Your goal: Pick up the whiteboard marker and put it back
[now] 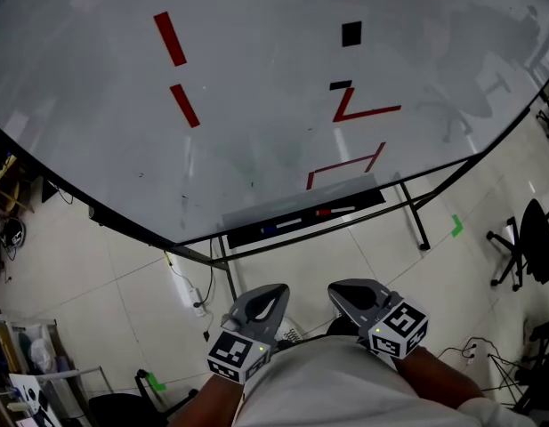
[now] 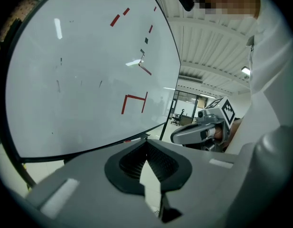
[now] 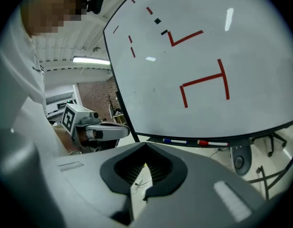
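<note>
A whiteboard (image 1: 256,105) carries red strokes (image 1: 170,39) and black squares (image 1: 351,34). On the tiled floor (image 1: 105,274) a black office chair (image 1: 528,243) stands far right, near a green tape mark (image 1: 456,226). Another green mark (image 1: 152,382) lies near left, and a white cable (image 1: 197,301) lies beneath the board.

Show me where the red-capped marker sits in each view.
Head view: the red-capped marker lies on the tray below the board, lower centre.
Left gripper view: only a red speck at the board's bottom edge; cannot confirm.
Right gripper view: red-capped marker lower right, on the tray.
Shared landmark: the red bracket drawn on the board, just above it.
</note>
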`<state>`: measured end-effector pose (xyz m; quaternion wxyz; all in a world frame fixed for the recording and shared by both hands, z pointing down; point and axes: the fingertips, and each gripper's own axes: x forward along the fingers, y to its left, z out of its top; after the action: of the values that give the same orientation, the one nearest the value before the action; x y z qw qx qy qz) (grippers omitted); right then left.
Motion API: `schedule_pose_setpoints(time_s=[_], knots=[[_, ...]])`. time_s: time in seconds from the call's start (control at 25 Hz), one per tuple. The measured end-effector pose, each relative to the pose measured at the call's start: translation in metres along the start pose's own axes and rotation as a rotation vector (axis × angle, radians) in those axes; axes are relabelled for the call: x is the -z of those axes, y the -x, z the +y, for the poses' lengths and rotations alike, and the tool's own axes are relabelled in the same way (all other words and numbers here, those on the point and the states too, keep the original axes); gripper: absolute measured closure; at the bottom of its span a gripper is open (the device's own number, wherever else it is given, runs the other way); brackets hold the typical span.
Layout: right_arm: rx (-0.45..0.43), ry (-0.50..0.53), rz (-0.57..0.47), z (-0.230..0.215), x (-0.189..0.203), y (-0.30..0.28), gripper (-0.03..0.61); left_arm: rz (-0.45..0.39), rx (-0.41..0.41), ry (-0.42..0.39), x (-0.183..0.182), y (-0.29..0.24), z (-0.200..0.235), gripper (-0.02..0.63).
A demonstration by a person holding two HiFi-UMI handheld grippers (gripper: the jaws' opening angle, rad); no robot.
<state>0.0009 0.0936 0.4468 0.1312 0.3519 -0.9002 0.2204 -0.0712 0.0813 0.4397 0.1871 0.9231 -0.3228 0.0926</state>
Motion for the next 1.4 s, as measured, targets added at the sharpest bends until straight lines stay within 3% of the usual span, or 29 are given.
schedule_pose_setpoints(time_s=[0.16, 0.36, 0.88, 1.16, 1.4], knots=[[0.029, -0.007, 0.0, -0.012, -0.008, -0.003, 0.577, 0.001, 0.01, 0.05, 0.0, -0.004, 0.011, 0.597], [0.021, 0.008, -0.006, -0.035, -0.022, -0.017, 0.577, -0.007, -0.009, 0.052, -0.009, -0.02, 0.028, 0.597], [-0.182, 0.065, 0.053, -0.12, -0.054, -0.029, 0.577, -0.034, -0.235, 0.054, -0.044, -0.091, 0.045, 0.597], [-0.253, 0.188, 0.094, -0.146, -0.046, -0.021, 0.577, -0.007, -0.364, -0.041, -0.046, -0.116, 0.043, 0.597], [-0.229, 0.186, 0.097, -0.154, -0.043, -0.028, 0.577, 0.046, -0.343, -0.044, -0.036, -0.12, 0.044, 0.597]])
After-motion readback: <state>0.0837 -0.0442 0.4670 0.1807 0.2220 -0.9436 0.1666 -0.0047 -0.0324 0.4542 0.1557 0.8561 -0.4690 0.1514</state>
